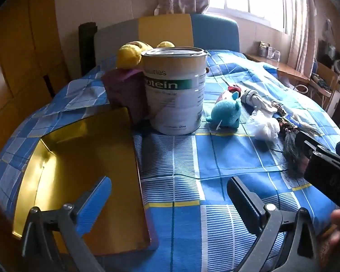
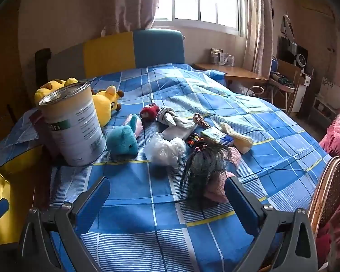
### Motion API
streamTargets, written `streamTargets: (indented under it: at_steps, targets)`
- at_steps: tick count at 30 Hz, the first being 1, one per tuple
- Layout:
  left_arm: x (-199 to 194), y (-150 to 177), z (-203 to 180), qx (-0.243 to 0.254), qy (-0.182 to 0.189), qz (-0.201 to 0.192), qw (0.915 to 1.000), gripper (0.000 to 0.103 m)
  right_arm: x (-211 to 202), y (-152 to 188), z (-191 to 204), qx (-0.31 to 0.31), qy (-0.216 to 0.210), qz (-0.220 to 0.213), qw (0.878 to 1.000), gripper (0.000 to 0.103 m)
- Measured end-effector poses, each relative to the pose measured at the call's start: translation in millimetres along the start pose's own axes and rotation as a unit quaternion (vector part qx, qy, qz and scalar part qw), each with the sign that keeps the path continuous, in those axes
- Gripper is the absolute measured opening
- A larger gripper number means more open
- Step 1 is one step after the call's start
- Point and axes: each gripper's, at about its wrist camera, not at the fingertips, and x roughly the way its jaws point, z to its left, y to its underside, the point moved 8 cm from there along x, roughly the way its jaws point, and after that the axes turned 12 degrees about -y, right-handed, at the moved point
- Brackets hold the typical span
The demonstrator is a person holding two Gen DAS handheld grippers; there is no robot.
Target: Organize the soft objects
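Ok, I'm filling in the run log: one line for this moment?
phase: before first pick | left gripper: open, empty | right gripper: open, empty | teal plush: on bed beside tin

It was a bedroom in a home. A bed (image 2: pixel 215 104) with a blue checked cover filled most of the room, its padded headboard (image 2: pixel 124 49) in grey, yellow and blue panels against the wall. Curtains (image 2: pixel 258 34) hung beside a bright window (image 2: pixel 201 0). A wooden desk (image 2: pixel 233 71) stood next to the bed, and plush toys such as a yellow giraffe (image 2: pixel 104 104) lay on the cover.
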Motion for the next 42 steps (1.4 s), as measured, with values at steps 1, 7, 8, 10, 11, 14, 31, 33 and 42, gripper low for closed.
streamTargets:
  at_steps: [1, 7, 8, 10, 11, 14, 31, 33, 42]
  targets:
    - [0.0, -0.2, 0.1, 0.0, 0.0, 0.0, 1.0, 0.103, 0.2, 0.4, 0.1, 0.0, 0.0, 0.001, 1.0, 0.103]
    - [1.8, 1.8, 1.4, -0.003, 0.0, 0.003, 1.0, 0.103, 1.3, 0.7, 0.4, 0.0, -0.001, 0.003, 1.0, 0.103]
    - [1.9, 1.8, 1.1, -0.002, 0.0, 0.004, 1.0, 0.103, 1.8, 1.0, 0.3, 0.001, -0.001, 0.003, 1.0, 0.103]
    - [1.6, 1.6, 0.6, -0.002, 0.0, 0.003, 1.0, 0.103, 1.8, 1.0, 0.4, 0.0, 0.0, 0.002, 1.0, 0.103]
    - [1.5, 1.4, 0.2, -0.001, 0.0, 0.002, 1.0, 0.103, 1.7, 1.0, 0.2, -0.001, 0.0, 0.002, 1.0, 0.103]
    - [1.3, 2.4, 0.0, 0.001, 0.001, 0.002, 1.0, 0.103, 1.8, 1.1, 0.2, -0.001, 0.0, 0.002, 1.0, 0.103]
    - [-2.8, 1.0, -2.2, 0.006, 0.001, -0.002, 1.0, 0.103, 2.2, -1.8, -2.9, 0.0, 0.002, 0.002, 1.0, 0.103]
    - [-2.8, 1.0, -2.2, 0.006, 0.001, -0.002, 1.0, 0.103, 1.8, -2.2, -3.5, 0.001, 0.002, 0.001, 1.0, 0.103]
    - [-6.1, 0.8, -5.3, 0.01, 0.004, -0.005, 0.9999, 0.103, 0.1, -5.6, -6.1, 0.002, 0.005, -0.002, 1.0, 0.103]
